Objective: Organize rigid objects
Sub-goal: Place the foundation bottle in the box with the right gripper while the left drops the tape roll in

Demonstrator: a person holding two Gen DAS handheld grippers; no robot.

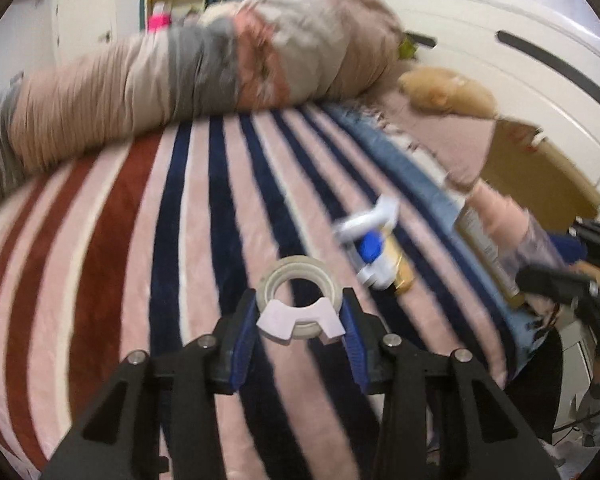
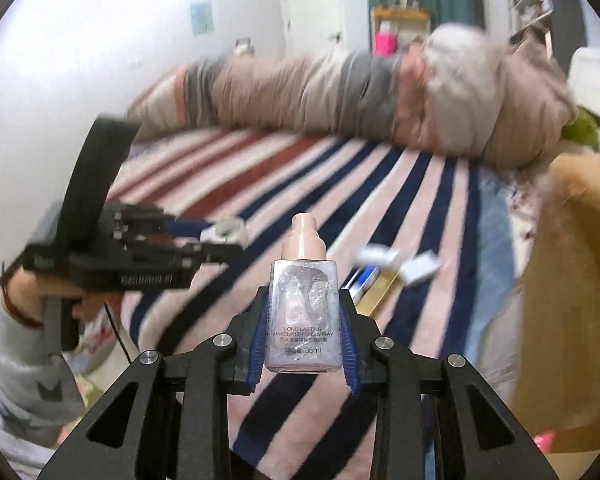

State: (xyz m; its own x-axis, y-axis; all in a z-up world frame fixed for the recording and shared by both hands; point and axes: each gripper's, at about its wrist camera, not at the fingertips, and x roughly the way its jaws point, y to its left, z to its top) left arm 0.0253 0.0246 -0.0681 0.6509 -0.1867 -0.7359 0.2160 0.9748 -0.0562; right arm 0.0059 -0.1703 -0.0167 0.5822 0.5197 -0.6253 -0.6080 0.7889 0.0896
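Striped blanket [image 1: 140, 240] covers the bed; rolled quilt [image 1: 180, 80] along its far edge, white wall behind. Left gripper [image 1: 300, 320] clamped on tape roll [image 1: 300, 280], off the blanket. Right view only: right gripper [image 2: 306, 332] clamped on spray bottle [image 2: 304, 308], raised; cardboard box [image 2: 572, 280] at bed's right edge.

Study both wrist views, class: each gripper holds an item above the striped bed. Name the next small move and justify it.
Probably carry both toward the cardboard box at the bed's right edge. The left gripper clamps the tape roll, the right gripper clamps the setting spray bottle, both clear of the blanket.
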